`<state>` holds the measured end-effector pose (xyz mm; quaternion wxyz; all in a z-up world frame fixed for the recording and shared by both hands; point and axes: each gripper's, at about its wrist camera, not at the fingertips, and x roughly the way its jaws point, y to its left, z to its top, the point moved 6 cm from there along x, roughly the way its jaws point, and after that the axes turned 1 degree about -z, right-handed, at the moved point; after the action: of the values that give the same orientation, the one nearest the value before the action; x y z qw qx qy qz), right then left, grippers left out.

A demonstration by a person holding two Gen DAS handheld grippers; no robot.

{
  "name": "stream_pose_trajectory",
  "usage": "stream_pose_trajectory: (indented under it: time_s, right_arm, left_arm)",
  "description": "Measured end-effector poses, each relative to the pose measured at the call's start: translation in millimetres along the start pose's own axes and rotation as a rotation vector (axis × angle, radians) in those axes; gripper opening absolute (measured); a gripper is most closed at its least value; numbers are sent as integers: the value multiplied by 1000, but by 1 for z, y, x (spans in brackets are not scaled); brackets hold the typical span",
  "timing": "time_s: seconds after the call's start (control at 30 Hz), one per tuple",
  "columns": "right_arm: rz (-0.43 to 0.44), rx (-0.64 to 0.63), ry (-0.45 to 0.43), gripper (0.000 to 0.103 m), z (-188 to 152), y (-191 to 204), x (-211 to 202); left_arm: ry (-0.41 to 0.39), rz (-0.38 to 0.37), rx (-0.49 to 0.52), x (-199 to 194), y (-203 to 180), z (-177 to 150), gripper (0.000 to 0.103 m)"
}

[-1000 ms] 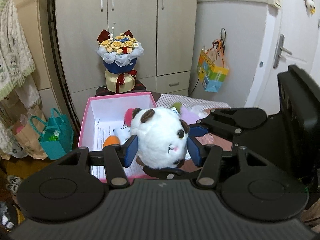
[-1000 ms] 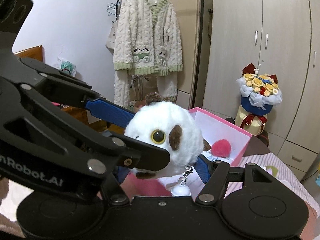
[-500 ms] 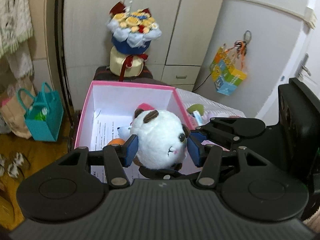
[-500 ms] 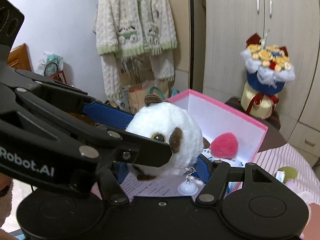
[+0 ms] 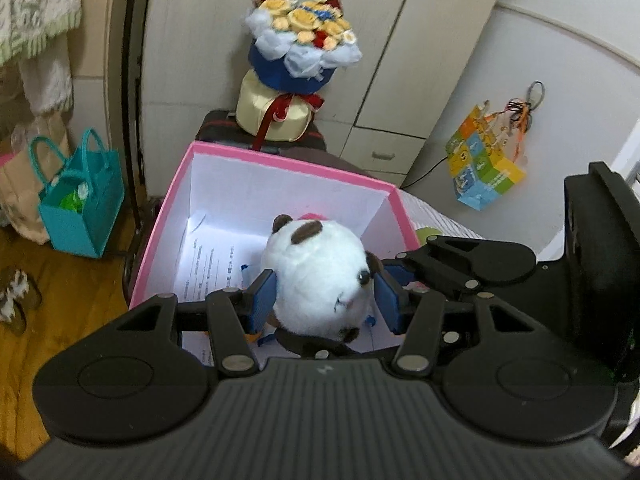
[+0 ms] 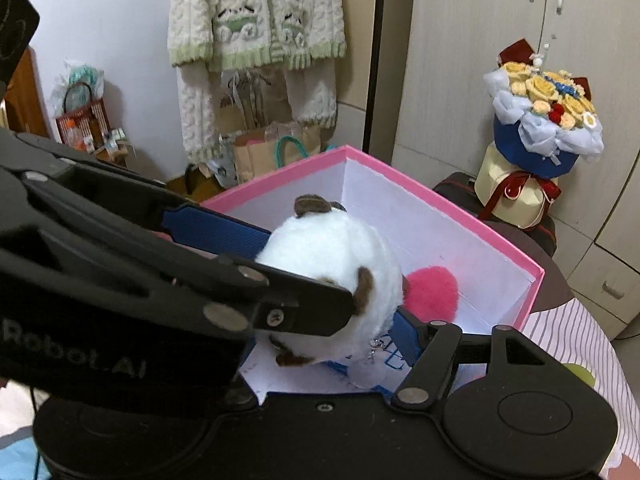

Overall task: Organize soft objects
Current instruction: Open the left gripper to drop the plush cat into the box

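A round white plush toy (image 5: 320,276) with brown ears is held between the blue pads of my left gripper (image 5: 325,296), just over the open pink box (image 5: 280,162). My right gripper (image 6: 332,312) also has its pads against the same plush (image 6: 332,256); the left gripper's black frame crosses in front of it. A pink pompom (image 6: 432,294) lies inside the box (image 6: 440,220) behind the plush, with printed paper on the box floor. A white keychain ball (image 6: 370,376) hangs under the plush.
A flower bouquet (image 5: 300,60) stands on a dark case behind the box. A teal bag (image 5: 76,200) sits on the wooden floor at left. A knitted cardigan (image 6: 256,20) hangs by the wardrobe. A striped bed cover (image 6: 580,344) lies at right.
Both grippers have carried the plush forward and down over the pink box; the box now fills more of both views and the plush sits lower inside its rim.
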<state>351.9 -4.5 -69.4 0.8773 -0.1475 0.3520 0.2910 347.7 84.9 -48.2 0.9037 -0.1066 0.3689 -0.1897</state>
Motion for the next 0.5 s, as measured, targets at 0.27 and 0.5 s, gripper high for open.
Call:
stream_pose_trajectory:
  time_s: [0.27,0.5]
  right_arm:
    - [-44,3,6,82,-8,-8,-6]
    - [-44,9,-26,82,-16,-1,-37]
  left_arm:
    - [-79,83,44,-26,2,-4,67]
    - [-99,102,103,-67,-10,-13,68]
